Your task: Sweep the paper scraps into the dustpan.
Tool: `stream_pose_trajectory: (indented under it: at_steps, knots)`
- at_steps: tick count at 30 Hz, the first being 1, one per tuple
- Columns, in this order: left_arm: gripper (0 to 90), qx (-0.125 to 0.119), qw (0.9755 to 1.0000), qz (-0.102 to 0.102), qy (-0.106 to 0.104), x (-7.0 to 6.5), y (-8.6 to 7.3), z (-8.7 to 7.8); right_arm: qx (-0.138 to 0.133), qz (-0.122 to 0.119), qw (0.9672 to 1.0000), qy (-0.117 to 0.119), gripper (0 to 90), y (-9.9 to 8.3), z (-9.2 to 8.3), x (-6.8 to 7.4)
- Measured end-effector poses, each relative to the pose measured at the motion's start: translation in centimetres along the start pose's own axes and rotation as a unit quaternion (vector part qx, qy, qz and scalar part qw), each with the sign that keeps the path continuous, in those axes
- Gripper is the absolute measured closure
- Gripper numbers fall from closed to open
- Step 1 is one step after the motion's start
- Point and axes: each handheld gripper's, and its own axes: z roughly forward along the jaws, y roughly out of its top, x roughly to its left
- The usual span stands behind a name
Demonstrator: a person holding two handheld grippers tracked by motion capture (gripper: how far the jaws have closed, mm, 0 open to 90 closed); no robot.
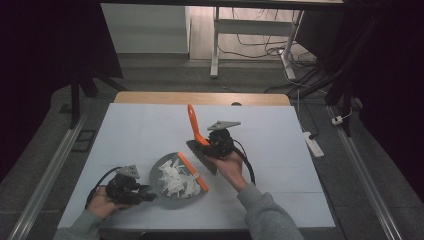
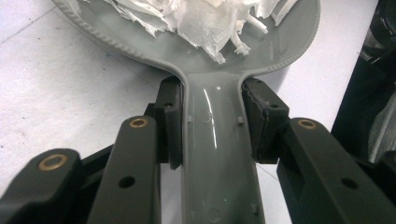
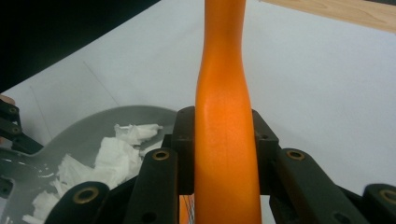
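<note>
A grey dustpan (image 1: 159, 172) lies on the white table top, piled with torn white paper scraps (image 1: 177, 181); an orange strip (image 1: 194, 172) runs along its right lip. My left gripper (image 1: 142, 193) is shut on the dustpan's handle (image 2: 215, 154), pads pressed to both sides, with the scraps (image 2: 210, 18) just ahead. My right gripper (image 1: 211, 145) is shut on a brush's orange handle (image 1: 193, 122), which points away and up. The brush's dark bristles (image 1: 204, 157) hang at the pan's right edge. In the right gripper view the handle (image 3: 224, 93) rises between the jaws, with the dustpan (image 3: 84, 133) at lower left.
The white sheet (image 1: 140, 130) covers a wooden table whose far edge (image 1: 200, 97) shows at the back. Beyond stand a white desk frame (image 1: 215, 45) and floor cables. A power strip (image 1: 314, 145) lies on the floor to the right.
</note>
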Motion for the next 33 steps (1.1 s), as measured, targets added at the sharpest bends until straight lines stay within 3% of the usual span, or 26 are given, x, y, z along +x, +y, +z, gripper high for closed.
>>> stream_pose_trajectory:
  at_steps: [14,23,33]
  knots:
    - [61.7,-0.029,0.9993,-0.010,0.022,-0.1,0.0,-0.6,-0.020,0.023,0.9994,-0.017,70.4,-1.5,-3.2,-2.1]
    - [61.7,-0.048,0.9979,-0.026,0.035,0.1,-0.1,-1.3,-0.021,0.029,0.9990,-0.028,70.4,-2.8,-5.1,-3.1]
    - [61.7,-0.083,0.9932,-0.058,0.058,-0.1,0.2,-2.1,-0.029,0.035,0.9982,-0.039,70.5,-3.8,-6.8,-3.9]
